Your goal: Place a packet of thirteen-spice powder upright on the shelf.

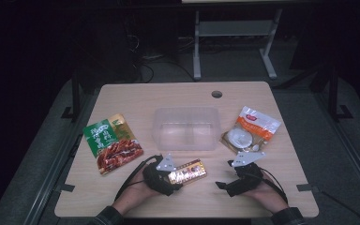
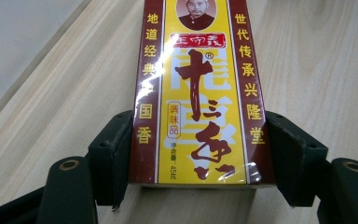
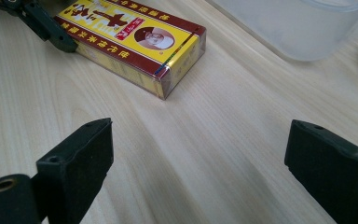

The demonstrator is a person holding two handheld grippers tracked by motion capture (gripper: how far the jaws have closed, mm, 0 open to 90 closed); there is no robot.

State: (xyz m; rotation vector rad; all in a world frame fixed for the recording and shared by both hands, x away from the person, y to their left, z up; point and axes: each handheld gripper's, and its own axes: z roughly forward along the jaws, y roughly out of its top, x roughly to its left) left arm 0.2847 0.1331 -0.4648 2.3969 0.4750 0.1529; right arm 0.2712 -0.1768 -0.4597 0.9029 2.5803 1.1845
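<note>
1. Spice box (image 2: 196, 93), a small red and yellow carton in glossy film, lies flat on the wooden table (image 1: 122, 101) near the person's edge, just in front of the clear plastic tub (image 1: 186, 128).
2. The left gripper (image 2: 196, 149) has its jaws on either long side of the box's near end; the pads look to be in contact with the carton's sides, so it seems to be clamped on it, with the box resting on the table.
3. The right gripper (image 3: 198, 168) rests open over bare wood, well apart from the box.
4. Judging by its size, the carton should be light and fairly stiff, though thin card can dent under a hard squeeze.
5. The shiny wrap looks slippery, so a hold across the narrow width, nearer mid-length, would likely tip less.
</note>
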